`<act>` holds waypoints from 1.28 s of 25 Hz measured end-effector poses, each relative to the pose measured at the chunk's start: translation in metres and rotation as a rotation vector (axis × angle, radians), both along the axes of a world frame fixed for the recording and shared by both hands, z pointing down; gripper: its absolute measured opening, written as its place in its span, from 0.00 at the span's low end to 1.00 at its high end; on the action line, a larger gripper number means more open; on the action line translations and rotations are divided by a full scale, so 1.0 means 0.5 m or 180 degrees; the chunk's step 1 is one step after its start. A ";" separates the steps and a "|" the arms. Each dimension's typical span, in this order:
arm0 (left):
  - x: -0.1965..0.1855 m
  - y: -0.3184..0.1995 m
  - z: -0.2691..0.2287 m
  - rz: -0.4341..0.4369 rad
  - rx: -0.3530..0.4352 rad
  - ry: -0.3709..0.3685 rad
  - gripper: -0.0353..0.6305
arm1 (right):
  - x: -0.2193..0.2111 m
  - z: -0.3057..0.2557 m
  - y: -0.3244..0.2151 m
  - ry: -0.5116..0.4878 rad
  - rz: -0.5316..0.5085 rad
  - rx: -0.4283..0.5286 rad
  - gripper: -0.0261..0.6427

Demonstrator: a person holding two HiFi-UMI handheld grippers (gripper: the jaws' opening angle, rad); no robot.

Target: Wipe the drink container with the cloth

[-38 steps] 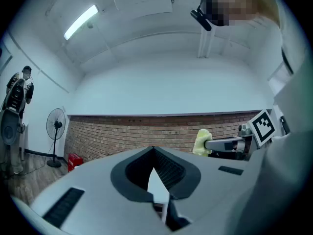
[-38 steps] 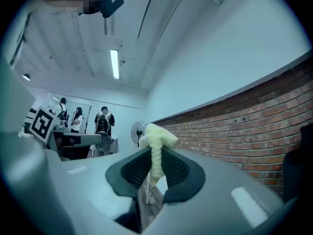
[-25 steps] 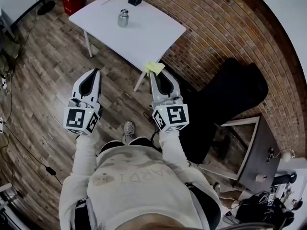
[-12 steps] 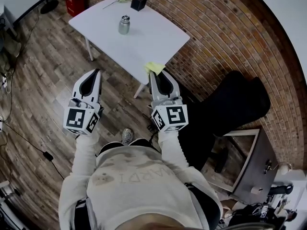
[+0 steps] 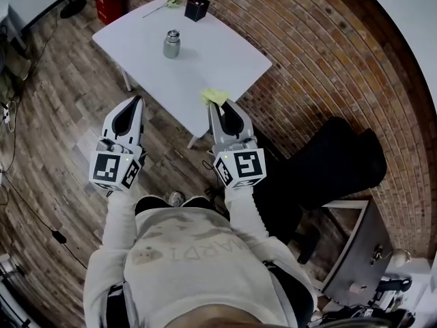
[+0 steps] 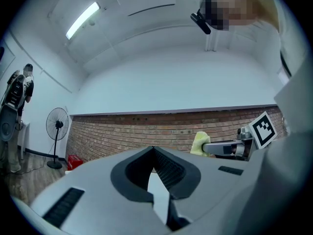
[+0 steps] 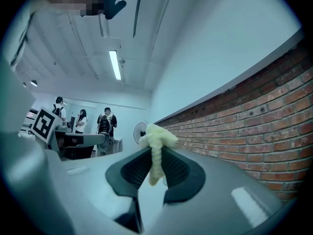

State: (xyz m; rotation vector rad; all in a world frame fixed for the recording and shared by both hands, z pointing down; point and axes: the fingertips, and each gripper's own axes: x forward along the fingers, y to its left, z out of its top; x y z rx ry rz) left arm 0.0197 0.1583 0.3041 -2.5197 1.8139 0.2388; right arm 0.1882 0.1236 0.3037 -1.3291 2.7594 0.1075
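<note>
The right gripper [image 5: 216, 106] is clamping the yellow cloth [image 5: 216, 96]; the left gripper [image 5: 136, 102] is hanging closed, empty. The drink container [image 5: 171, 44] is standing on the counter [image 5: 222, 55], well apart, so opening the left to steady it looks wise

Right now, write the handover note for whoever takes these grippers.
Left gripper: shut, empty.
Right gripper: shut on the yellow cloth.
Drink container: upright on the white table, ahead of both grippers, neither touching it.
Done: cloth is in the grip.
Left: step up to the table, probably steady the container with the left gripper, then wipe it.
</note>
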 end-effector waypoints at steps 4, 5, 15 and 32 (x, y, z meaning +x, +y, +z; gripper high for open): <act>0.007 -0.045 0.007 -0.0017 -0.0033 -0.0012 0.05 | 0.002 0.011 -0.047 -0.0005 -0.0042 -0.0038 0.15; 0.005 -0.056 0.010 -0.0022 -0.0043 -0.0012 0.05 | 0.000 0.014 -0.058 -0.0006 -0.0046 -0.0048 0.15; -0.060 -0.211 0.022 0.0092 -0.0106 -0.0028 0.05 | -0.074 0.028 -0.205 -0.0041 0.0013 -0.0117 0.15; -0.265 -0.486 0.007 0.0509 -0.0146 -0.0127 0.05 | -0.285 0.022 -0.456 -0.0121 0.0368 -0.0177 0.15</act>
